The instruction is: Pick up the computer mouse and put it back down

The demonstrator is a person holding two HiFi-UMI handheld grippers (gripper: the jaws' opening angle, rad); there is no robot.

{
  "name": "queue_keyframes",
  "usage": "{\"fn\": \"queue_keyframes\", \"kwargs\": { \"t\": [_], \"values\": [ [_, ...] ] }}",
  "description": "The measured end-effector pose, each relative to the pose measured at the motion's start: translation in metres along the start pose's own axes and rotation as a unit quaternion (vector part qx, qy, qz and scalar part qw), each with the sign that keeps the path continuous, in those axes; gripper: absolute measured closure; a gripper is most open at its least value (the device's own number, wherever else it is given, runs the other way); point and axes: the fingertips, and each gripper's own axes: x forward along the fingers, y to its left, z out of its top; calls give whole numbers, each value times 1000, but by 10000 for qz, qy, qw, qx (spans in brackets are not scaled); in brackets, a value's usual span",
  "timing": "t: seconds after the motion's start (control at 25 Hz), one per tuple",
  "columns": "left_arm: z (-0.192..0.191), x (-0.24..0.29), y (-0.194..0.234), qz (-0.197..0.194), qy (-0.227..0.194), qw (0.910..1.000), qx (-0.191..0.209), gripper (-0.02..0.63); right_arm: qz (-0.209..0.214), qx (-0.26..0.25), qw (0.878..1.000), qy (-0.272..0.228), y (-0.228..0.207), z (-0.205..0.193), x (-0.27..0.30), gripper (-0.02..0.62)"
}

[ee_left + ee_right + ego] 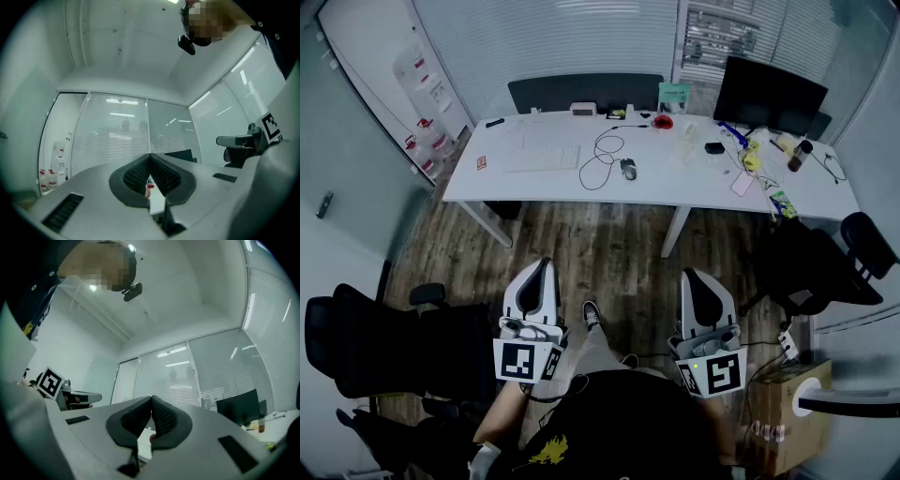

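Note:
A dark computer mouse lies on the white desk across the room, its black cable looping to the left beside it. My left gripper and right gripper are held close to the person's body, well short of the desk, over the wood floor. Both are shut with nothing between the jaws. In the left gripper view the left gripper points slightly upward at blinds and the ceiling. The right gripper in its own view does the same, with the jaws meeting at the tips.
A white keyboard lies left of the mouse. A black monitor, a dark bottle and several small items crowd the desk's right end. Black office chairs stand at left and right. A cardboard box sits near my right.

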Motion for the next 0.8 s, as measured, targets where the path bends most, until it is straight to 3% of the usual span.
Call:
{"fn": "queue_keyframes", "kwargs": {
  "t": [0.4, 0.68, 0.72, 0.8],
  "values": [
    [-9, 14, -6, -142, 177, 9996, 167, 595, -233, 185, 9995, -93, -19, -3, 1, 576],
    [-18, 28, -3, -184, 269, 9989, 323, 595, -371, 168, 9991, 115, -28, -20, 13, 476],
    [-19, 31, -2, -196, 265, 9987, 387, 563, -387, 172, 9990, 153, -30, -23, 16, 430],
    [-23, 39, 0, -272, 292, 9981, 476, 350, -433, 166, 9986, 245, -34, -31, 24, 311]
  ]
}}
